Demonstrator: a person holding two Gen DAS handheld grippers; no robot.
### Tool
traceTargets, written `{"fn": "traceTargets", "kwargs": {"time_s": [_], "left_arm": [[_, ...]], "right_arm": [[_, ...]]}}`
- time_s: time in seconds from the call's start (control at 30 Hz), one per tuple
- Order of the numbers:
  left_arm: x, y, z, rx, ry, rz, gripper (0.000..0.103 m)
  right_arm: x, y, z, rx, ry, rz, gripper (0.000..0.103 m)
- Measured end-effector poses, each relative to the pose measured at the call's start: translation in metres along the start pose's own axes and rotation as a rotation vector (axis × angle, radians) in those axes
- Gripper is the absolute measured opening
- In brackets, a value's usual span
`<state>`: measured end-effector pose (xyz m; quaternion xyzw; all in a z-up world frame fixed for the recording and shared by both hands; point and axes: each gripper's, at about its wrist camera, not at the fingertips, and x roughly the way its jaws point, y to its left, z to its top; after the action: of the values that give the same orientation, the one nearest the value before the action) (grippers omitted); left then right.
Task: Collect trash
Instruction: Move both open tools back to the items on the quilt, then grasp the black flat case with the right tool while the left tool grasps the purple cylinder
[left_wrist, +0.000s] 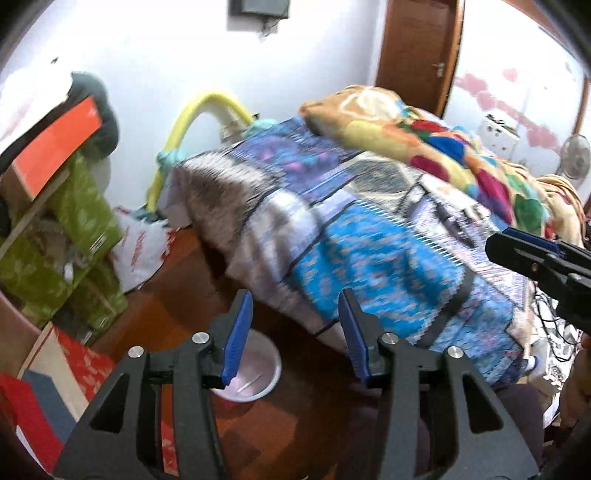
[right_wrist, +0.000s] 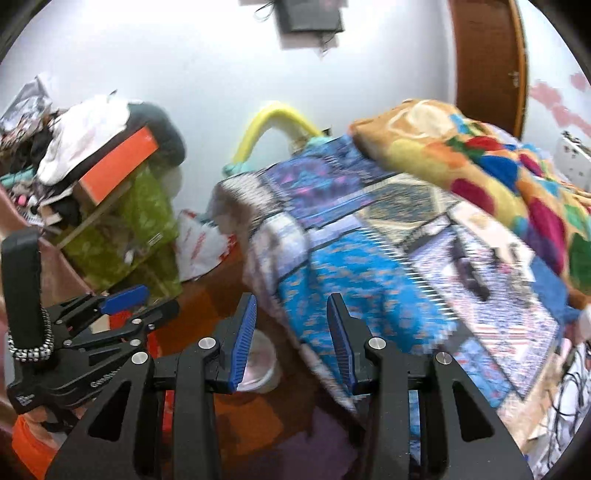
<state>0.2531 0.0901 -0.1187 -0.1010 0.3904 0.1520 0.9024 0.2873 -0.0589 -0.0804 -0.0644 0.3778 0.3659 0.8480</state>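
Left wrist view: left gripper (left_wrist: 295, 332) open and empty above a white bowl (left_wrist: 255, 373) on the floor beside the bed (left_wrist: 369, 236). Right gripper (right_wrist: 291, 339) likewise parted, nothing between its pads. Looks like a search or transit step: no trash is clearly identifiable, maybe the white bag (left_wrist: 144, 243) by the green boxes (left_wrist: 74, 236); next move needs a target picked, then a descent.

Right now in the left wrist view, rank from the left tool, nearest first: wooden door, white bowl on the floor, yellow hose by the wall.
1. White bowl: on the floor just under the left tool, beside its left finger.
2. Yellow hose: arching at the wall behind the bed's far corner, upper left.
3. Wooden door: farthest, upper right beyond the bed.
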Motion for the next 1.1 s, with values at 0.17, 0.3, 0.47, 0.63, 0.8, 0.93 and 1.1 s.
{"fn": "traceTargets", "kwargs": {"time_s": [0.17,0.3,0.47,0.63,0.8,0.93,1.1], "left_arm": [[0.003,-0.050,0.016,0.044,-0.025,-0.062,0.051],[0.016,-0.088,0.028,0.075,-0.019,-0.102,0.051],[0.043,-0.133,0.039,0.114,0.008,-0.161,0.051],[0.083,-0.178,0.044,0.164,0.060,-0.206,0.051],[0.122,-0.211,0.046,0.191,0.112,-0.243,0.051],[0.154,-0.230,0.050,0.185,0.152,-0.265,0.051],[0.188,-0.237,0.052,0.172,0.176,-0.266,0.051]], "right_arm": [[-0.025,-0.049,-0.003,0.052,-0.036,-0.073,0.036],[-0.039,-0.084,-0.007,0.093,-0.050,-0.128,0.036],[-0.049,-0.138,-0.013,0.167,-0.060,-0.195,0.036],[-0.050,-0.187,-0.024,0.241,-0.045,-0.240,0.036],[-0.044,-0.224,-0.033,0.291,-0.016,-0.273,0.036],[-0.026,-0.248,-0.038,0.310,0.024,-0.267,0.036],[0.012,-0.255,-0.032,0.272,0.088,-0.206,0.036]]}}
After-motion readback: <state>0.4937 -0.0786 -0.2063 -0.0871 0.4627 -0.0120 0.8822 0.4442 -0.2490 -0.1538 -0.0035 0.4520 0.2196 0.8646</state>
